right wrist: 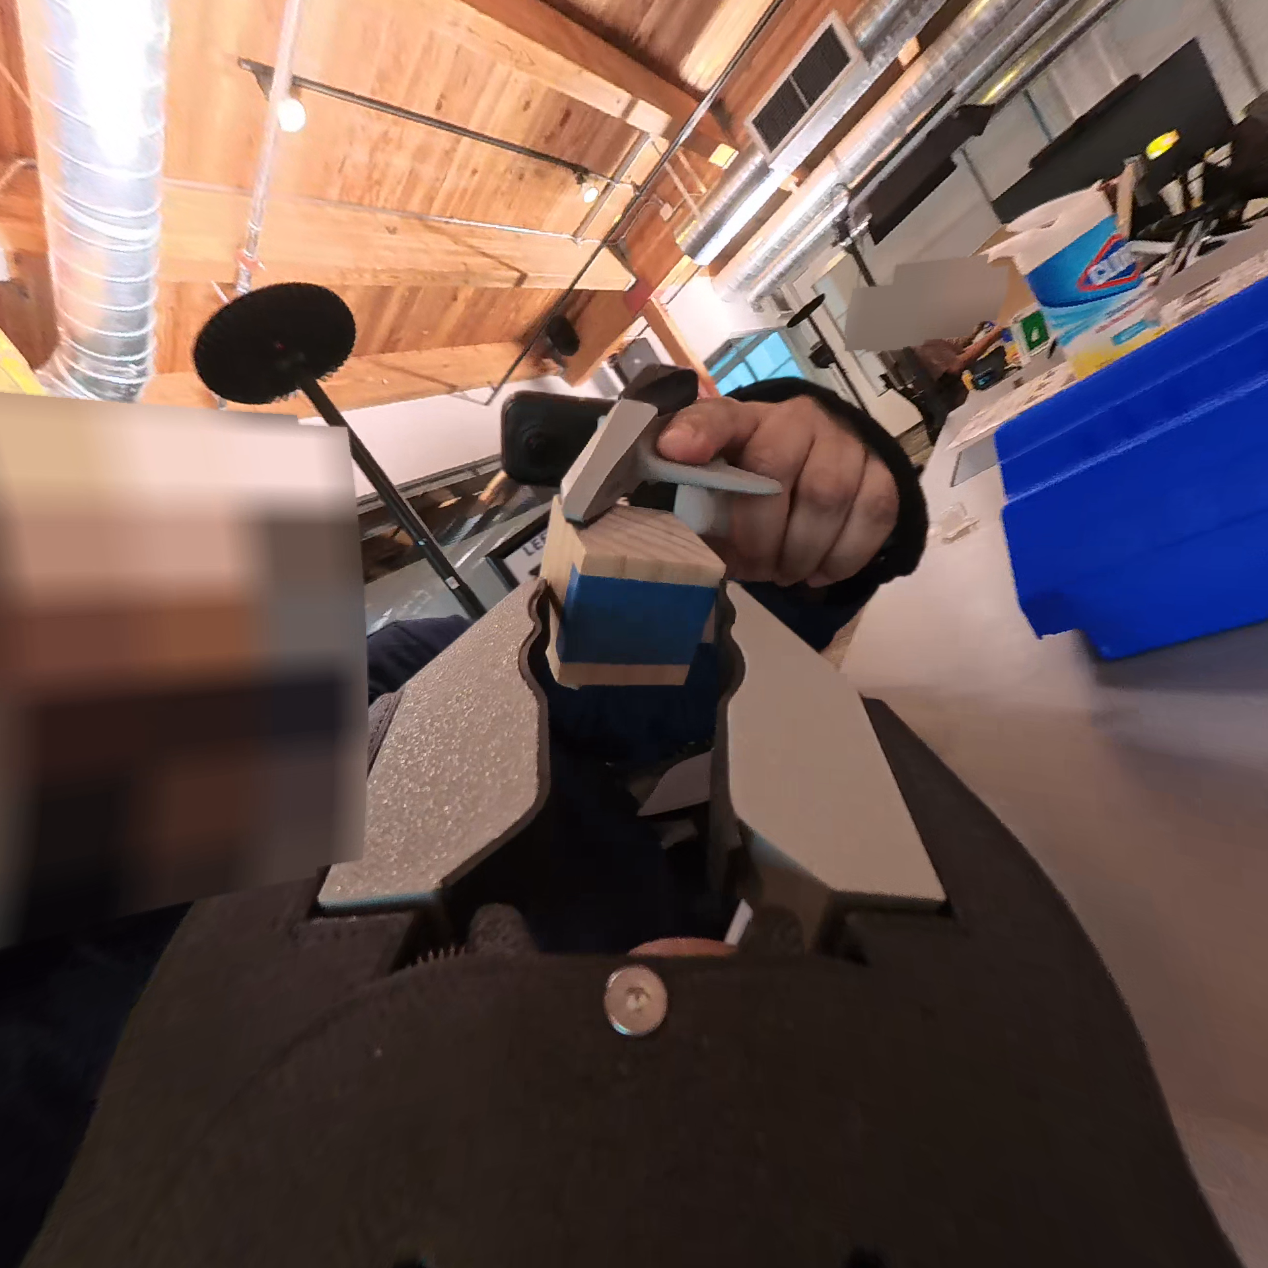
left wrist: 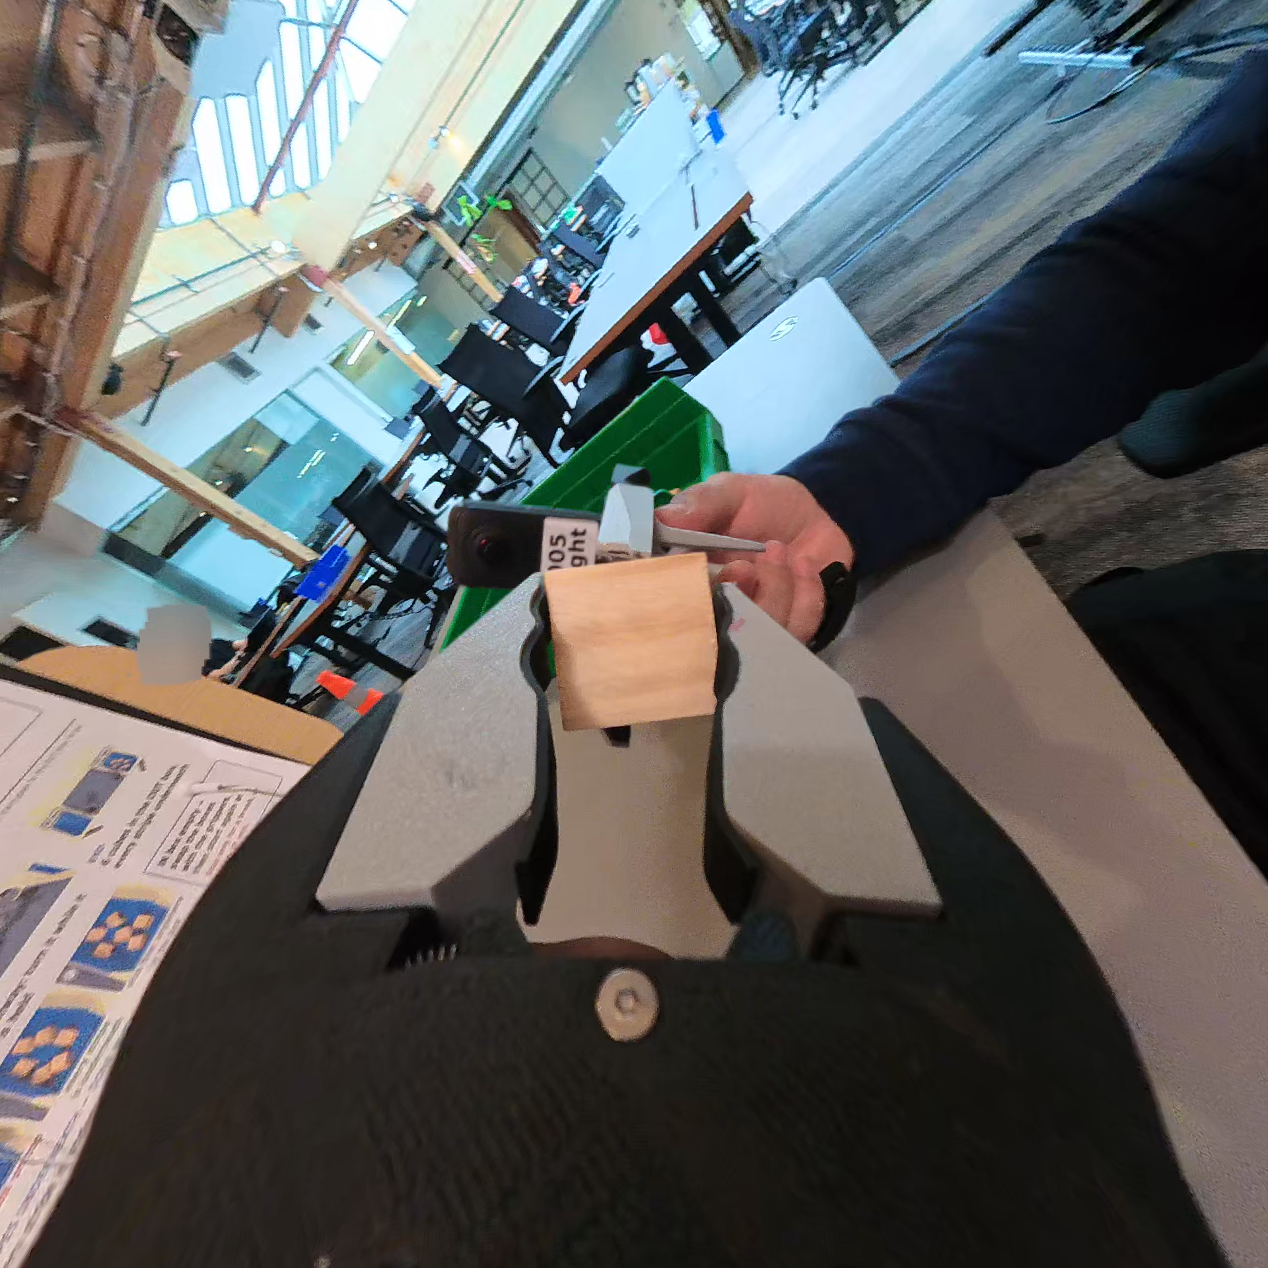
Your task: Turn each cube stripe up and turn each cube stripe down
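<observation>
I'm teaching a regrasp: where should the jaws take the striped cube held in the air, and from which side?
Pinch the cube on its two flat opposite side faces, coming head-on at the blue-striped face, as the right gripper does. Those faces are parallel; the left gripper occupies the far side.

Cube [right wrist: 635, 604]: pale wood, visible grain; a broad blue stripe [right wrist: 635, 621] across one face, with bare wood above and below it. From the left wrist view the cube's [left wrist: 631, 641] facing side is plain light wood, no stripe showing.

Fingers [left wrist: 473, 748]: matt grey, edged black; black bodies behind, each with a silver screw.

Tabletop [left wrist: 1029, 789]: light grey.

Sleeve [left wrist: 1063, 357]: dark navy.

Bin [left wrist: 659, 439]: bright green. Second bin [right wrist: 1132, 514]: strong blue.

Printed sheet [left wrist: 89, 892]: white, with blue panels dotted orange.

Ceiling [right wrist: 384, 206]: warm orange-brown timber; duct [right wrist: 103, 192] silver, ribbed.
</observation>
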